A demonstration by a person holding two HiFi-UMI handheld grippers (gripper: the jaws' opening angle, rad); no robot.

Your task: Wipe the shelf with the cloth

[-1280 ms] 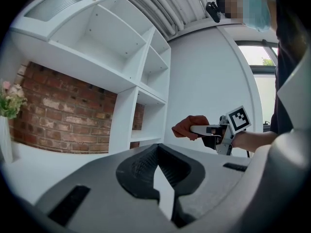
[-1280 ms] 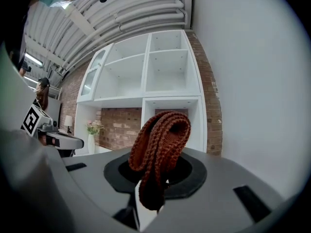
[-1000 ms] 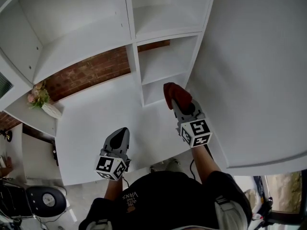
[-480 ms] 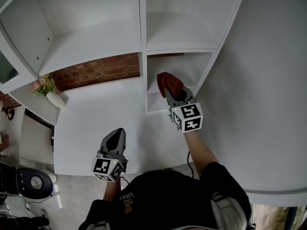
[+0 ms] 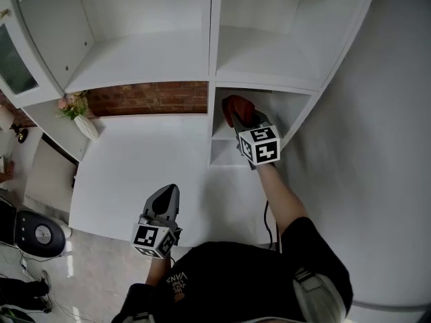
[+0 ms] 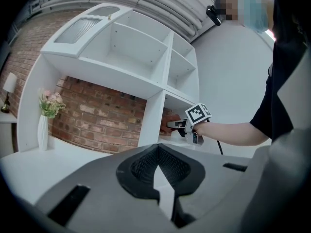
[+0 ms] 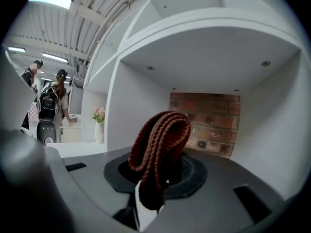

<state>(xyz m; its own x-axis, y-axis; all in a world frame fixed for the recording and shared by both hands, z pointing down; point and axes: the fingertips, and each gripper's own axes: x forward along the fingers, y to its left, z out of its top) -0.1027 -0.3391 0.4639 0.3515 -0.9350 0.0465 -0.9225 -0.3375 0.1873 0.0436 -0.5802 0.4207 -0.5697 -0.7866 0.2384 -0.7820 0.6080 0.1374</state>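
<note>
A folded dark red knitted cloth (image 7: pixel 159 152) stands up between the jaws of my right gripper (image 7: pixel 148 200), which is shut on it. In the head view the right gripper (image 5: pixel 237 116) pushes the cloth (image 5: pixel 237 108) into the low right cubby of the white shelf unit (image 5: pixel 210 59). The left gripper view shows the same gripper with the cloth (image 6: pixel 166 125) at the cubby mouth. My left gripper (image 5: pixel 167 192) hovers shut and holding nothing over the white counter (image 5: pixel 135 160), well left of and nearer than the cubby.
A white vase of pink flowers (image 5: pixel 79 115) stands at the counter's far left against the brick wall (image 5: pixel 148 98). A white curved wall (image 5: pixel 377 153) rises right of the shelf. People stand far off at the left in the right gripper view.
My right gripper has carried the cloth forward from in front of the shelf unit into the low right cubby. The left gripper has stayed over the counter.
</note>
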